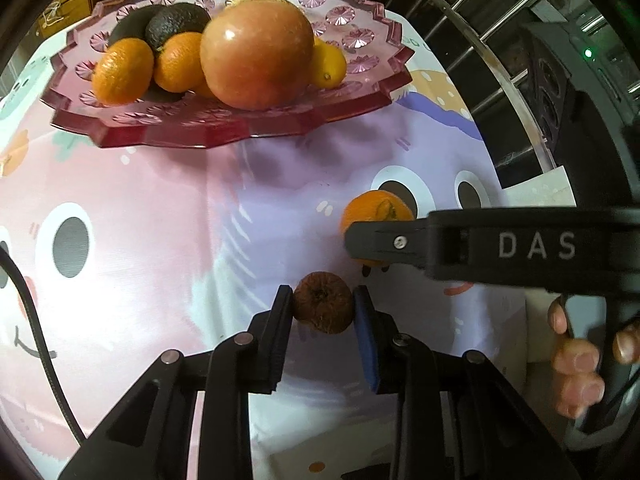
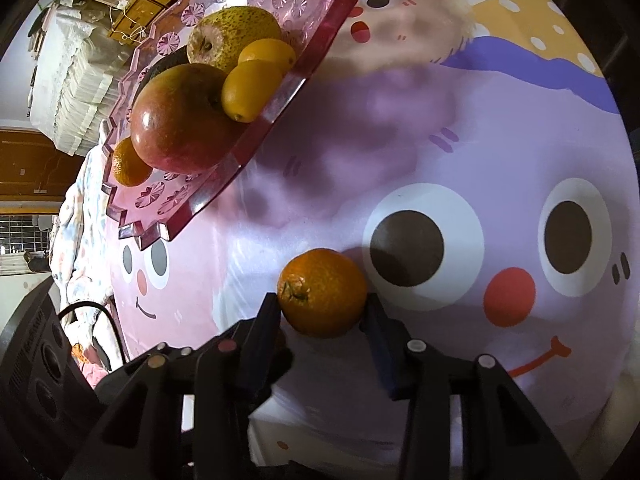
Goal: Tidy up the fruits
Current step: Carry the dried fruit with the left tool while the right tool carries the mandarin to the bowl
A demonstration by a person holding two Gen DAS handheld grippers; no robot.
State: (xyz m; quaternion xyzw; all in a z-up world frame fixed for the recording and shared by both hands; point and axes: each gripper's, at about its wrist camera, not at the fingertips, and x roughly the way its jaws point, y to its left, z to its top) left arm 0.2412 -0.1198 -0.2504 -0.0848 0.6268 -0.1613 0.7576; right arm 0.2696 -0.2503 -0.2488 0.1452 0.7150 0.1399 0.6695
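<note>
Two grips: left hand-held gripper (image 1: pixel 323 307) pinches a brown fruit (image 1: pixel 323 307) at lower centre; right hand-held gripper (image 2: pixel 323 309) pinches a tangerine (image 2: pixel 322 293). Only the right view shows the pear (image 2: pixel 232 36) on the pink tray (image 2: pixel 192 196).

In the left wrist view, the right gripper's black finger (image 1: pixel 384 242) crosses in front of an orange (image 1: pixel 374 210) and hides its lower half. On the pink plate (image 1: pixel 248 128), a large apple (image 1: pixel 256 50) covers most of a lemon (image 1: pixel 330 66), and two avocados (image 1: pixel 176 22) are half hidden behind mandarins (image 1: pixel 122 70). A hand (image 1: pixel 580 364) at the right edge shows only blurred fingertips. In the right wrist view, the plate (image 2: pixel 256 128) is cut off at the top.
</note>
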